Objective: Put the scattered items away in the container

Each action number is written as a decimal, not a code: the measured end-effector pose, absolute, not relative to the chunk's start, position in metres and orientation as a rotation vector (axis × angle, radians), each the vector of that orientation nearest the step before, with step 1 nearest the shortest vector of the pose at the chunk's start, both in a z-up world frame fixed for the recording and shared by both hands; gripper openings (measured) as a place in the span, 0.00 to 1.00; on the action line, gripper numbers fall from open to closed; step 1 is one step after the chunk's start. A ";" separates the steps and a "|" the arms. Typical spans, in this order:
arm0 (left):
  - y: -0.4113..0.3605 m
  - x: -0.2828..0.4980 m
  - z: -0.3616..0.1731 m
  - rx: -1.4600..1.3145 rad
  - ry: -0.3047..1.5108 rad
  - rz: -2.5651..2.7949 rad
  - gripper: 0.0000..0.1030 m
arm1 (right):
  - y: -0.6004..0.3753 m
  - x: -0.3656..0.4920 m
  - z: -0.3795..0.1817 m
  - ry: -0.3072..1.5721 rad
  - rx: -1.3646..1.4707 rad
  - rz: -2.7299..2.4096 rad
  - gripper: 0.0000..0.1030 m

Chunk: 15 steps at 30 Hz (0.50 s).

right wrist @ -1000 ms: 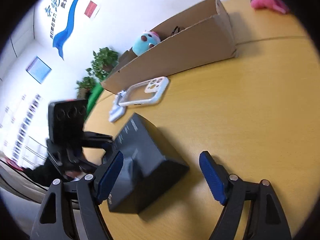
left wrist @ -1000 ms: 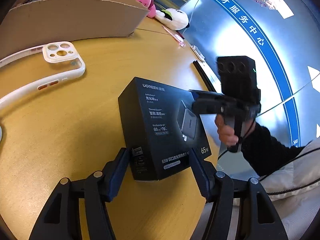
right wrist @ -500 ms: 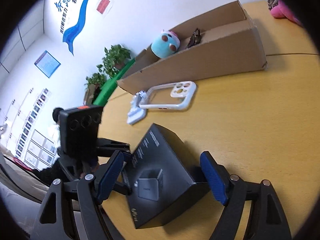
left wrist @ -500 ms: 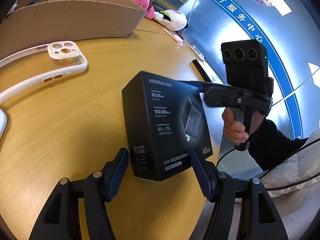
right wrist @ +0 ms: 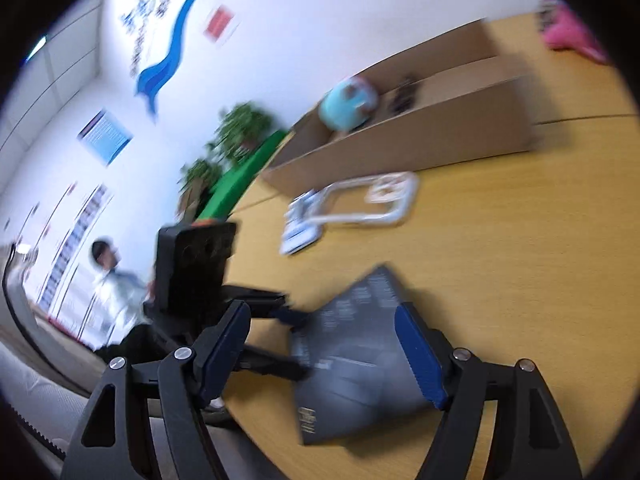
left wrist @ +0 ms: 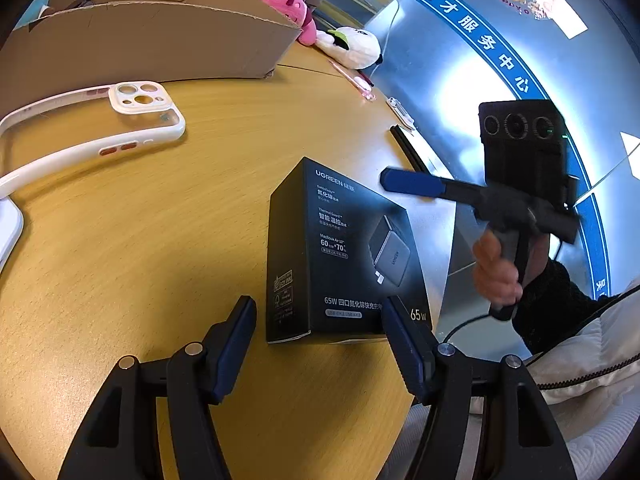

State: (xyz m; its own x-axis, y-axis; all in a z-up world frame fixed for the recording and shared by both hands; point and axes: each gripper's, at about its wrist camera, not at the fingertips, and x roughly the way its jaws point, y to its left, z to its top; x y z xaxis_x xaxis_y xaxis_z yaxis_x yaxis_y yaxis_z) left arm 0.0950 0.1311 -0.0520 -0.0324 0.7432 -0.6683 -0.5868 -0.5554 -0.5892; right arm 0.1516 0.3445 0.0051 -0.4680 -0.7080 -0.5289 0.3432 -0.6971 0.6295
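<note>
A black charger box (left wrist: 340, 256) lies on the round wooden table (left wrist: 120, 260), close to its right edge. My left gripper (left wrist: 319, 302) stands open around the box's near end. Its right pad overlaps the near corner, while its left pad is clear of the box. My right gripper (right wrist: 320, 310) hovers over the far side of the box (right wrist: 360, 360). Its jaws are closing slightly and the pads do not press on the box. One of its blue fingers (left wrist: 412, 186) shows above the box's far corner. The open cardboard box (left wrist: 160, 40) stands at the back.
A white phone case (left wrist: 132, 120) and a white flat item (left wrist: 8, 228) lie left of the box. A pink plush (left wrist: 288, 8), a white plush (left wrist: 356, 46) and a pink pen (left wrist: 352, 78) sit far back. A teal plush (right wrist: 348, 104) lies inside the carton. A person (right wrist: 108, 280) stands beyond the table.
The right gripper has lifted up and back from the black box. The left gripper's fingers have spread a little, and its left pad has come off the box.
</note>
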 end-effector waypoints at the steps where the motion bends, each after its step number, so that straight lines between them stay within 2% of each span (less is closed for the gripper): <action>1: 0.131 0.095 -0.052 -1.268 -0.187 1.756 0.69 | 0.351 0.153 0.002 -0.597 1.091 -2.194 0.76; 6: 0.131 0.096 -0.052 -1.271 -0.189 1.758 0.69 | 0.366 0.162 -0.037 -0.677 1.264 -2.167 0.76; 8: 0.132 0.096 -0.052 -1.277 -0.189 1.758 0.69 | 0.358 0.166 -0.043 -0.718 1.240 -2.119 0.80; 15: 0.139 0.091 -0.050 -1.287 -0.210 1.808 0.69 | 0.328 0.160 -0.043 -0.716 1.199 -2.142 0.81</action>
